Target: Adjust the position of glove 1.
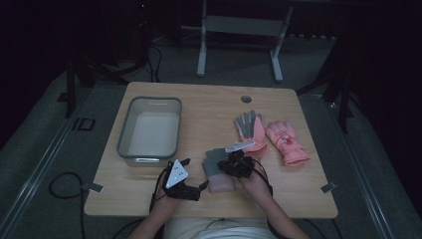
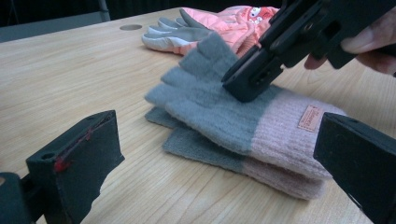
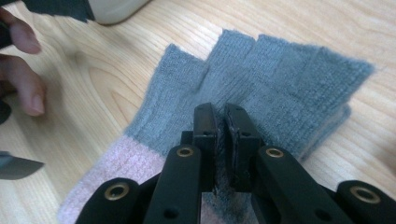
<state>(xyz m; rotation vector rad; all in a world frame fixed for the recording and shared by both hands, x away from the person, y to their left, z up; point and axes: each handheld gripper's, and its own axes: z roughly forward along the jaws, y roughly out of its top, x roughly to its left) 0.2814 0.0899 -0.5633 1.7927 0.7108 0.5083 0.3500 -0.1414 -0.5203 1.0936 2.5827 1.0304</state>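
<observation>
Dark flooring surrounds the pale wooden table (image 1: 209,107), with a grey plastic tub (image 1: 149,130) at centre left of the high view. Near the bottom centre lies a stacked pair of grey knitted fingerless gloves with pink cuffs (image 2: 233,126), one on the other. The right gripper (image 3: 223,122) has its jaws nearly closed, pinching a fold of the top glove's grey palm. The left gripper (image 2: 210,163) stands wide open with nothing between its jaws, just beside the gloves' edge.

The pinch looks shallow and may take only the top layer, so a lift could peel one glove away and leave the other on the table, or the soft knit could slip free. A pair of salmon-pink padded ski gloves (image 1: 271,137) lies at centre right, close enough that a sweeping drag might catch it.
</observation>
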